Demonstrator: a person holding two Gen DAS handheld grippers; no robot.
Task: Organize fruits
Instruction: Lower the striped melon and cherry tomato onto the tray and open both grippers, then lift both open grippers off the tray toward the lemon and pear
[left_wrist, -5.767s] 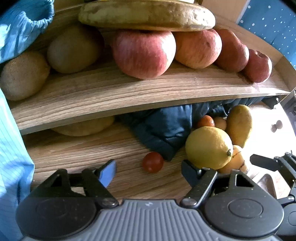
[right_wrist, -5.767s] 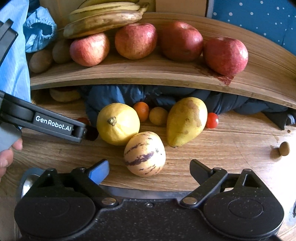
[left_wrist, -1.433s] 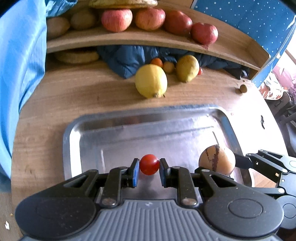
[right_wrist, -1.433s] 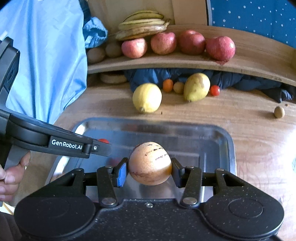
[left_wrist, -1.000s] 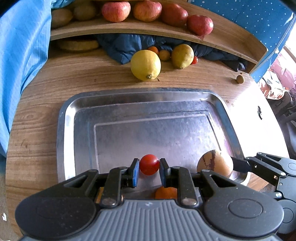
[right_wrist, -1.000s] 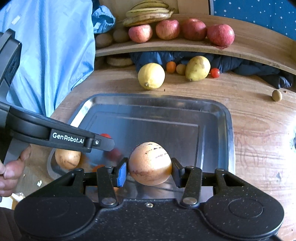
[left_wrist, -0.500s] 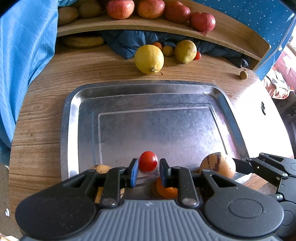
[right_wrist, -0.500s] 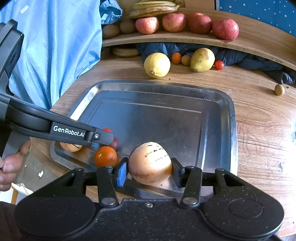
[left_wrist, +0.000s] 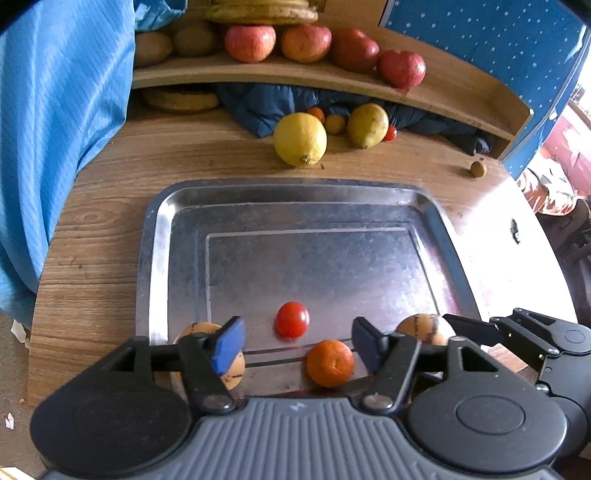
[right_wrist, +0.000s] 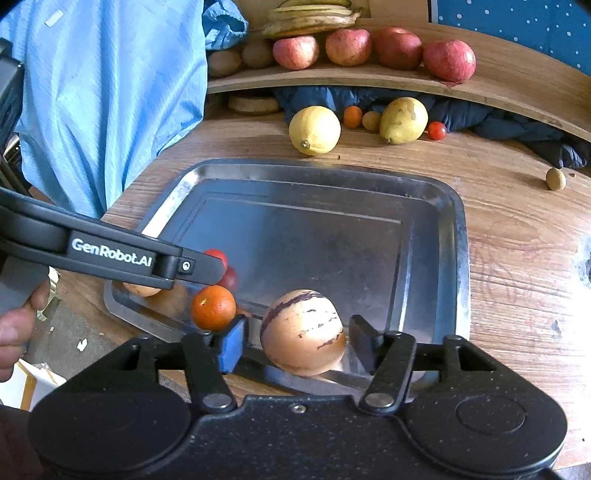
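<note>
**Both grippers let go of fruit over the metal tray**

Left gripper (left_wrist: 297, 341) has just been opening; fingers now spread well apart, nothing gripped. The small red tomato (left_wrist: 292, 319) sits on the tray (left_wrist: 173, 236) floor between and just beyond the fingertips, clear of both pads. An orange (left_wrist: 330, 363) lies near the tray's front edge, close to the left gripper's right-hand finger. A striped tan melon (left_wrist: 207, 354) sits at the tray's near-left corner, partly hidden behind the blue-padded finger.

Right gripper (right_wrist: 297, 347) has also just been opening; medium spread. A second striped tan melon (right_wrist: 303, 332) rests at the tray's front edge between its fingers, with a visible gap on each side, so not clamped. A hand (right_wrist: 16, 328) shows at the left edge of the right wrist view, holding the left gripper's handle.

On the wooden table (left_wrist: 110, 177) behind the tray: a lemon (left_wrist: 300, 139), a pear (left_wrist: 368, 124), a few small fruits by dark blue cloth (left_wrist: 258, 103). The shelf (right_wrist: 498, 88) above holds four apples (right_wrist: 448, 60), bananas (right_wrist: 310, 18) and kiwis (right_wrist: 225, 61). Light blue fabric (right_wrist: 110, 92) hangs at left.
</note>
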